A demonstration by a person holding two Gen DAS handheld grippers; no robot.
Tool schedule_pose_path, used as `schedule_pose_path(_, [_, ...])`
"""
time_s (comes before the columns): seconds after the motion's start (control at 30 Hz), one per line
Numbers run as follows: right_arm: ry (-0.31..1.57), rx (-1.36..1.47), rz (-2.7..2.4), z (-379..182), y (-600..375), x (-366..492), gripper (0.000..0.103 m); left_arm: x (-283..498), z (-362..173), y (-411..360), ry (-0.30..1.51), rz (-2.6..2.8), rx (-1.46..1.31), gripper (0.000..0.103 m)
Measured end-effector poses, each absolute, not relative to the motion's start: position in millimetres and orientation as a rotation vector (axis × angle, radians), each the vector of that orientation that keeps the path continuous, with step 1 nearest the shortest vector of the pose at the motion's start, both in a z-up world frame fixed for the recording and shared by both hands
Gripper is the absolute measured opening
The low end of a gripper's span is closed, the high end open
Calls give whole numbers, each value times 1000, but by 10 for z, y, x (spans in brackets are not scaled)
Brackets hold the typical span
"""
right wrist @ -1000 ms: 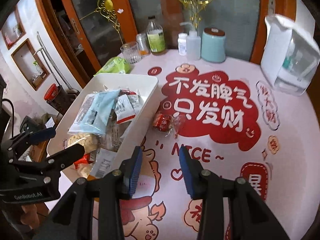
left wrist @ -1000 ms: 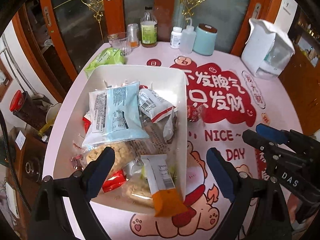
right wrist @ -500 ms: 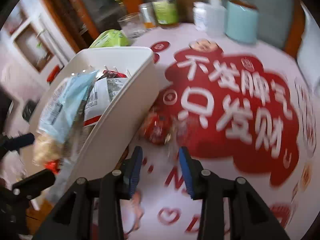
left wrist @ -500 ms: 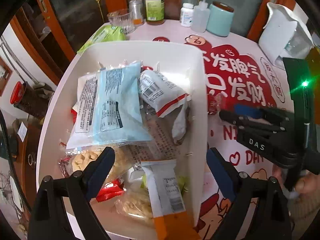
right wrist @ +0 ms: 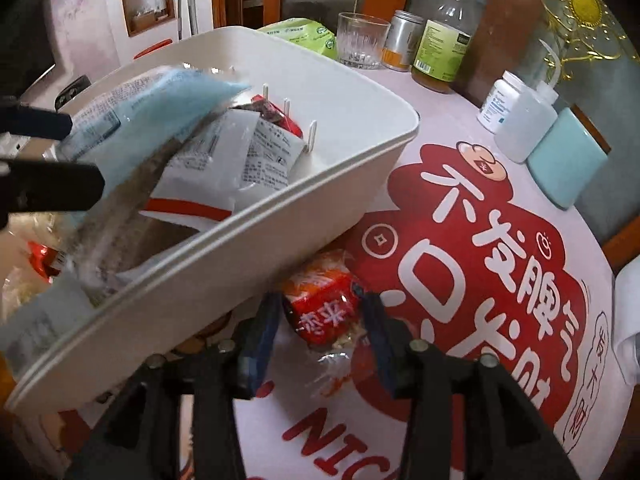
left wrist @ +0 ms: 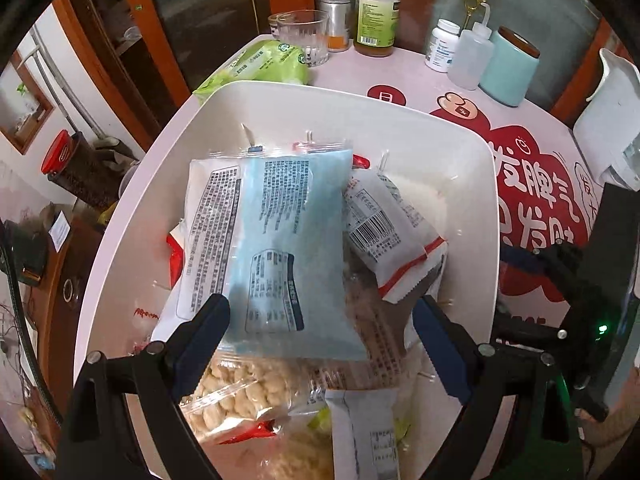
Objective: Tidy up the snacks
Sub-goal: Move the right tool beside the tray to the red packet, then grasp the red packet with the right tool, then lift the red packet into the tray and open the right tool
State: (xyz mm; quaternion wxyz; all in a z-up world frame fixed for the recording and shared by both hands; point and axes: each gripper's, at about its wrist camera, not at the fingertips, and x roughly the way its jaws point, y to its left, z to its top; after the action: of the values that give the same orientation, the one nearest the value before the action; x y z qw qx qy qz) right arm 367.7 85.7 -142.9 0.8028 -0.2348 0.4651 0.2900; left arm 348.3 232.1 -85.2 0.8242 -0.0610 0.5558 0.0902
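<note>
A white bin (left wrist: 472,152) on the round table holds several snack packets, with a light blue packet (left wrist: 288,240) on top and a white one with a red stripe (left wrist: 384,232) beside it. My left gripper (left wrist: 320,328) hangs open just above these packets, with nothing between its fingers. A small red snack packet (right wrist: 324,308) lies on the tablecloth against the bin's outer wall (right wrist: 224,264). My right gripper (right wrist: 322,336) straddles it, its jaws opening, and the pads do not press on the wrapper. The left gripper's black fingers (right wrist: 48,188) show at the bin's far side.
A green packet (left wrist: 264,64), a glass (left wrist: 306,36), a metal tin (left wrist: 336,20), bottles (left wrist: 376,12), a teal canister (left wrist: 508,68) and a white jug (left wrist: 608,120) stand along the table's far edge. The bin wall is close to my right gripper's left finger.
Both grippers have come down. The left one now hangs low over the bin's packets. The right one rolled, dropped to the red packet beside the bin, and its jaws widened.
</note>
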Motion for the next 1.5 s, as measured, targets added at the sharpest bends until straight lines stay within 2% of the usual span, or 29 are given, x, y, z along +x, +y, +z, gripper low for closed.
schedule_pose_path(0.17, [982,-506,596,-1535,857,3693,53,3478,-884,2310,1187,195,-117,92])
schedule_pose_path(0.3, [975,-467,556,-1549,843,3699,51,3482,-886,2312,1189,196,-118,92])
schedule_pose_path(0.63, [1096,-108,429,-1374,358,3466,50,3373,-820,2282,1191,172,-137,92])
schedule_pose_path(0.87, [1045,-126,435,-880,349,2959,50,3105,-645,2258,1161,119,-172,92])
schedule_pose_path(1.07, [1001,-20,432,-327,422,2777,50,2837,-404,2328,1104,105,-158,92])
schedule_pose_path(1.5, [854,-36,467,471,1121,2652,50,2396,168,2984,928,201,-191,92])
